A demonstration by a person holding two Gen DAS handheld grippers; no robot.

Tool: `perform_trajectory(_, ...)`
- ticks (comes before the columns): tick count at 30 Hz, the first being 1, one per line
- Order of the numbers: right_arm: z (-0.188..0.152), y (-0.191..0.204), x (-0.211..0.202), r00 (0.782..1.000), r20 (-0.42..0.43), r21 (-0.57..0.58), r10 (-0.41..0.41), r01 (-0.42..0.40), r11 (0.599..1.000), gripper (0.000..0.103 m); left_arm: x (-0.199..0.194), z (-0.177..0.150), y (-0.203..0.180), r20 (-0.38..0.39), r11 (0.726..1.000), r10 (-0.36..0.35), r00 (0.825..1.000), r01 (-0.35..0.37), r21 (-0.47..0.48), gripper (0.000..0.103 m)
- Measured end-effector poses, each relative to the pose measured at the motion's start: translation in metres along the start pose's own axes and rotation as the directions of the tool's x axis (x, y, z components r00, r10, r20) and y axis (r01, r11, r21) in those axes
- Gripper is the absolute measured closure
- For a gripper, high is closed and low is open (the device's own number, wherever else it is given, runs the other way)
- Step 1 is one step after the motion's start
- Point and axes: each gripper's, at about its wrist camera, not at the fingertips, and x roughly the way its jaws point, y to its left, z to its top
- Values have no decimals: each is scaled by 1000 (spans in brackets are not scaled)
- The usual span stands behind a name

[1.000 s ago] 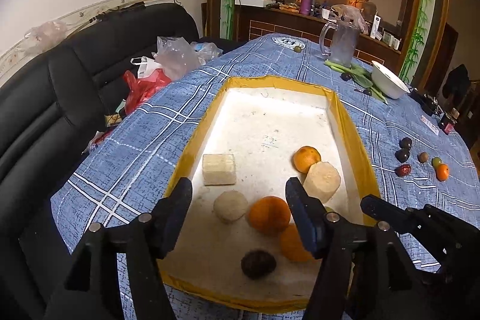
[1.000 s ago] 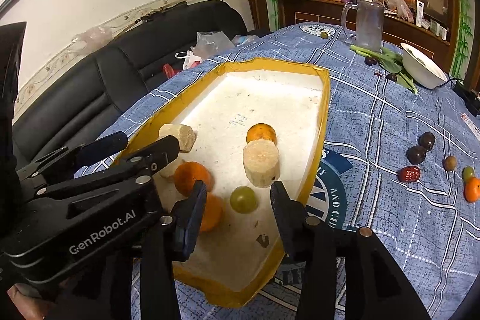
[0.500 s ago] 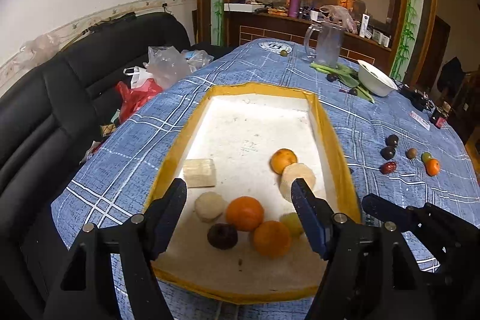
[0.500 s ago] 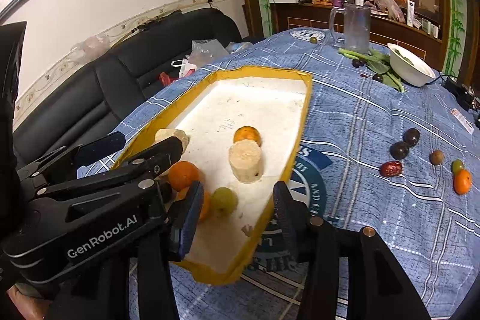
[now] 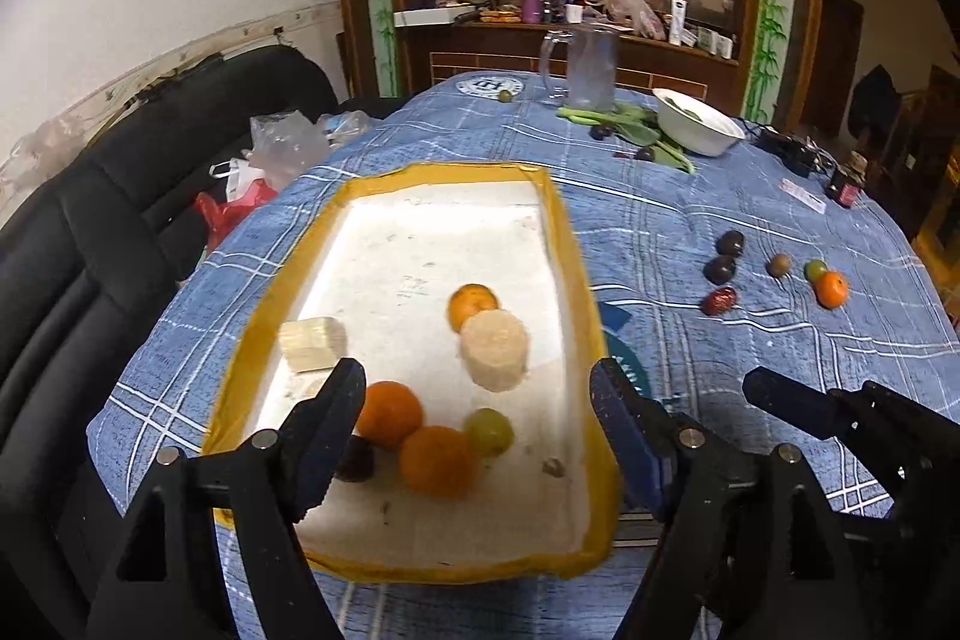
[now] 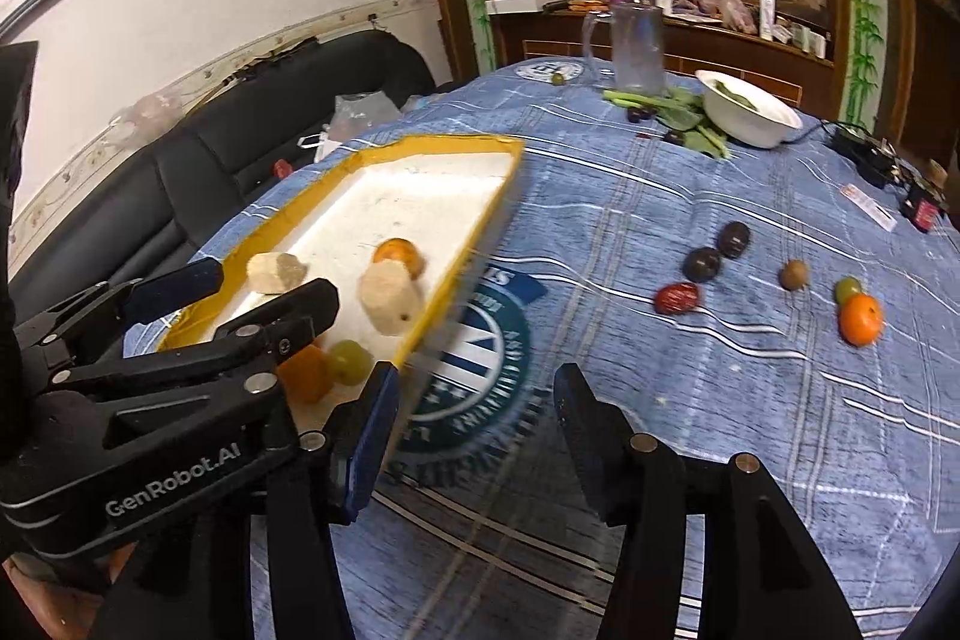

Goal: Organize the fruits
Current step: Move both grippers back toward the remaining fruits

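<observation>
The worktop [image 5: 690, 232], draped in a blue plaid cloth, carries everything here, and the yellow-rimmed tray [image 5: 573, 244] with its white floor serves as the landmark. Behind the tray's left side sits a black sofa [image 5: 90, 232] with plastic bags [image 5: 276, 148] on it.

Past the tray's far end stand a clear pitcher [image 5: 585, 67] and, to its right, a white bowl [image 5: 699, 124] with green vegetables [image 5: 624, 127] lying beside it.

The left tool [image 5: 477, 418] hangs over the tray's near end, its jaws spread and just widened further, nothing pinched between them. The right tool [image 6: 474, 412] hangs just off the tray's right rim, above the round printed emblem [image 6: 480, 358] on the cloth; its jaws have also been widening and grip nothing.

Inside the tray, a pale cylinder chunk [image 5: 495, 349] stands near the right rim, touching a small orange [image 5: 471, 304] behind it. A pale block [image 5: 312, 343] lies near the left rim. At the near end, two oranges [image 5: 390, 412] sit touching each other, with a green fruit [image 5: 489, 430] beside them and a dark fruit [image 5: 357, 460] partly hidden by the left tool's finger.

Well right of the tray, loose on the cloth: two dark round fruits [image 5: 726, 256], a red date [image 5: 718, 301], a brown fruit [image 5: 779, 265], and a small green fruit [image 5: 815, 270] touching a tangerine [image 5: 831, 288].
</observation>
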Motion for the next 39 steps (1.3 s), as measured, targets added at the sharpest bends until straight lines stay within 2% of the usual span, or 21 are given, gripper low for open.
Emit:
perform_trajectory(6,-7,-22,-8,1000,4,27,-28,28,999,45,-2,0,-22,2,999,-13,1000,13,41,26)
perform_trajectory(10,-12,-36,-13,999,7,47,-46,45,998,38,-3,0,-37,4,997,-21,1000,20,69,23)
perform_trajectory(15,-16,-56,-23,996,11,62,-83,83,995,38,-1,2,-56,4,994,-38,999,37,101,22)
perform_trajectory(22,-20,-84,-31,991,6,76,-136,135,988,33,10,6,-82,-37,986,-81,996,86,141,22)
perform_trajectory(34,-17,-148,-48,982,-2,212,-188,184,960,31,31,11,-112,-98,974,-104,990,121,190,22)
perform_trajectory(39,-14,-167,-49,980,-5,252,-201,196,948,30,35,14,-116,-100,973,-103,990,121,195,22)
